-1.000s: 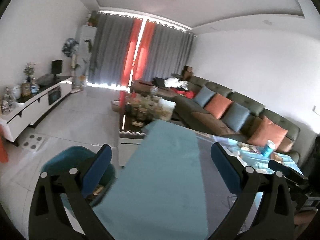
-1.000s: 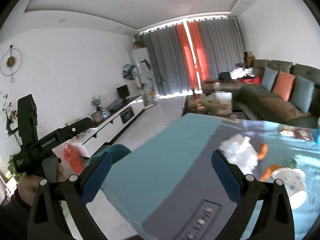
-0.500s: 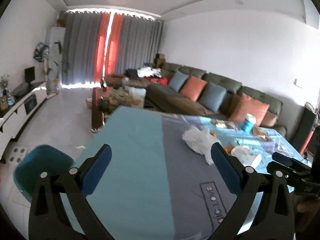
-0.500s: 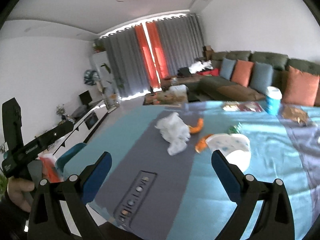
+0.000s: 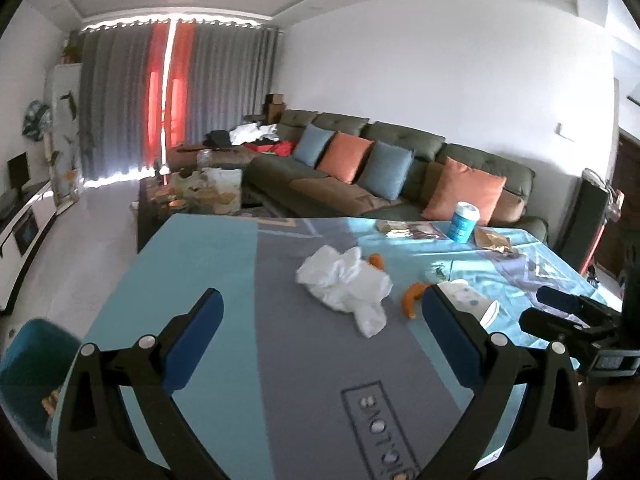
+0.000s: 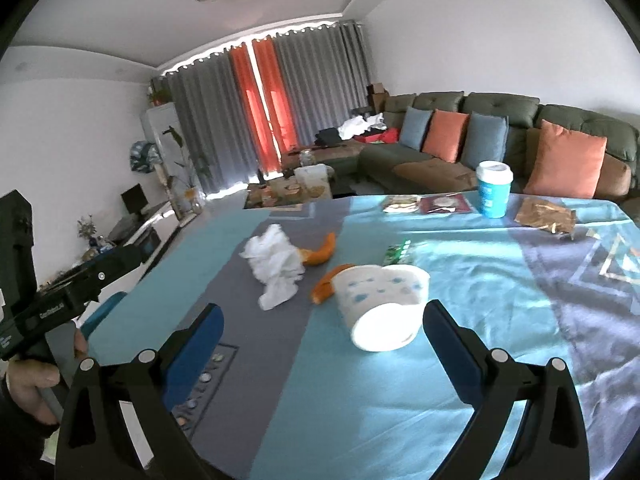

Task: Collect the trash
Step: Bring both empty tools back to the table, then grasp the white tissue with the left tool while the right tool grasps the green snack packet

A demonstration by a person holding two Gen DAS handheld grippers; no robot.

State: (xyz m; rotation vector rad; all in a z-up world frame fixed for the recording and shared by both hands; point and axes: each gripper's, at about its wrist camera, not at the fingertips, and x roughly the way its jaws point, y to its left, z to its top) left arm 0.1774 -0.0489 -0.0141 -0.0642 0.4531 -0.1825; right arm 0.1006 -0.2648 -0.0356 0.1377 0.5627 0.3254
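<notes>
The left hand-held gripper (image 5: 318, 320) hangs over the near edge of the surface (image 5: 208, 264) with its jaws spread and nothing between them; the right hand-held gripper (image 6: 320, 326) is likewise spread wide and empty, a tipped paper cup (image 6: 380, 304) lying on its side just ahead of it. Toward the middle of the surface sits a crumpled white tissue (image 5: 346, 284), with orange peel pieces (image 6: 324, 254) touching or just beside it. The tissue looks feather-light and soft, so it should squash under a pinch at its thickest bunch; the cup seems light but crushable, best taken across its rim (image 6: 382, 334); a teal bin (image 5: 28, 364) stands off the left corner.
</notes>
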